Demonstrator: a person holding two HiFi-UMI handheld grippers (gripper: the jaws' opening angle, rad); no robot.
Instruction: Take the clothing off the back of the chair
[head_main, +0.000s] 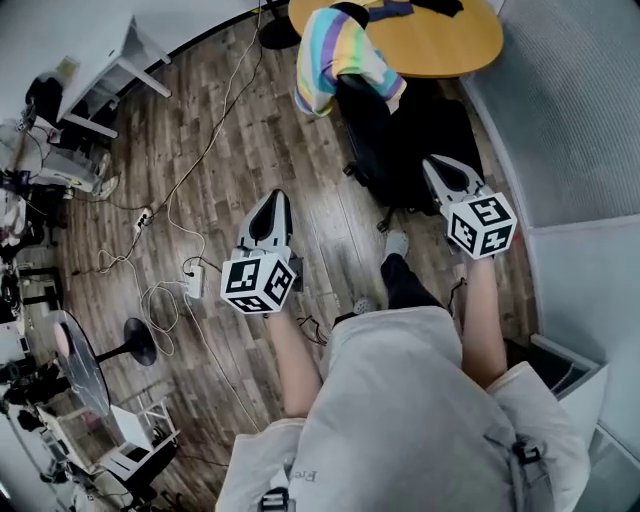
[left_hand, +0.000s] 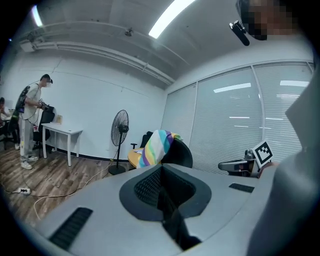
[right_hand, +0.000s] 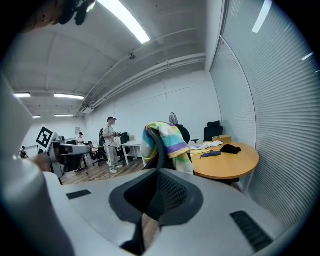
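The striped garment (head_main: 335, 55) hangs folded over the top of the chair (head_main: 400, 130) back, part down each side, so its own weight keeps it there. The chair stands close against the round table (head_main: 450, 45), with its back turned toward the person and open to reach.

The left gripper (head_main: 270, 205) and right gripper (head_main: 435, 168) are held out ahead, well apart from the garment and from each other, both aimed roughly toward it. I judge this to be the approach, with the grasp not yet begun.

In the left gripper view the jaws are pressed together with nothing between them; the garment (left_hand: 156, 147) shows beyond them, near a fan (left_hand: 120, 131). In the right gripper view the jaws are likewise pressed together and empty; the garment (right_hand: 165, 137) lies straight ahead. Either pair would have to spread before it could pinch the cloth.

Small dark and pale things lie on the table (right_hand: 235, 162); they are probably more clothing, though too small to be sure.

As for writing, each cube (head_main: 258, 285) bears black-and-white square markers, patterns rather than words. A scrap of print sits low on the person's shirt (head_main: 400, 420), too small to read. No brand or label shows on the garment or the chair.
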